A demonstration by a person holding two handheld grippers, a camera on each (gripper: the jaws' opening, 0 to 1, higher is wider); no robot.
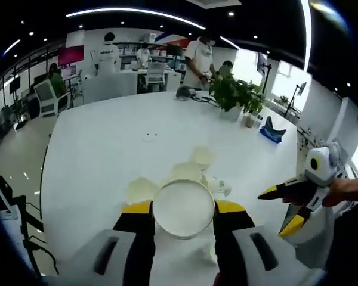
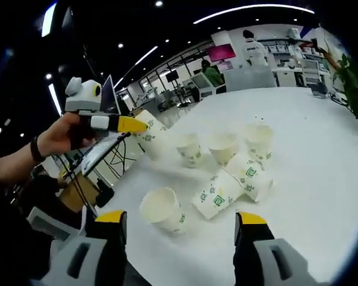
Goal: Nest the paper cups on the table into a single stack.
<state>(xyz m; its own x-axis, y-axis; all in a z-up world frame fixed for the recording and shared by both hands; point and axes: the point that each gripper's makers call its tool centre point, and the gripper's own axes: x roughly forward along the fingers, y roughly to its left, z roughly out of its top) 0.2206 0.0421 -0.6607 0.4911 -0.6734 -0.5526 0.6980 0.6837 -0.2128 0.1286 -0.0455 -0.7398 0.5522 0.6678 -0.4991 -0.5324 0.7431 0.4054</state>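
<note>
Setting: open-plan office with ceiling strip lights, swivel chairs, people at distant desks; large round white table as work surface, with a leafy green potted plant at its far edge.

Item 1, left gripper: yellow-tipped black jaws clamped on a white paper cup with green printed logo, one jaw on each side of the rim. In the left gripper view the cup's open mouth faces the camera; in the right gripper view the same gripper is held by a person's hand above the table's near-left edge, the cup tilted outward from the jaws. Judged purpose: cup lifted clear so it can be carried to another and nested.

Item 2, right gripper: jaws wide apart, nothing between them, poised above the loose cups. Seen also in the left gripper view, off to the side. Judged purpose: ready to take or steady a cup.

Item 3, loose cups, same white paper with green logo: three upright in a rough row; a cluster lying on their sides, touching one another; one tilted cup nearest the right gripper, mouth open upward.

Status: no stack visible; cups remain scattered near mid-table. Toppled cups will likely need righting or a sideways grip before nesting.
</note>
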